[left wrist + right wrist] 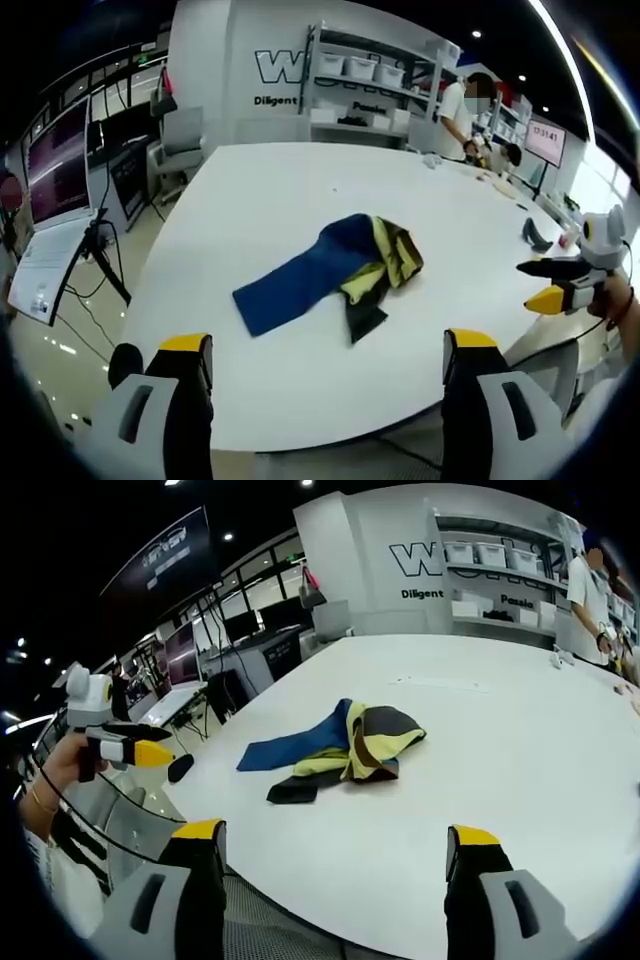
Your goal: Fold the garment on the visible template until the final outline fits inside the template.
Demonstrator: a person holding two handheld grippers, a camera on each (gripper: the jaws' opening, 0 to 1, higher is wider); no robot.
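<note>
Left gripper view, lower edge: my left gripper (328, 372), jaws spread wide, nothing between them, held short of the near rim of the white table (240, 215).

Left gripper view, centre: the garment (333, 272), a crumpled piece in blue, yellow and dark panels. The blue length trails toward lower left; the yellow and dark part is bunched at upper right. It lies flat on the table, well apart from both grippers. I can make out no template outline on the white surface around it.

Left gripper view, right edge: my right gripper (545, 284), seen from the side with a hand behind it; from this angle I cannot judge its jaws.

Left gripper view, upper right: a person (460, 118) standing at the far end of the table, before white shelving (365, 90).

Right gripper view, left edge: the left gripper seen again, held by a hand, off the table.

Right gripper view, centre: the garment, blue tail pointing left, bunched part right.

Right gripper view, lower edge: my right gripper, jaws released and bare, near the table rim.

Step in hand, as I judge it: approach; no fold is begun. Next move calls for bringing both grippers in over the table, taking hold of the cloth edges, and spreading the bunch flat before any folding.
</note>
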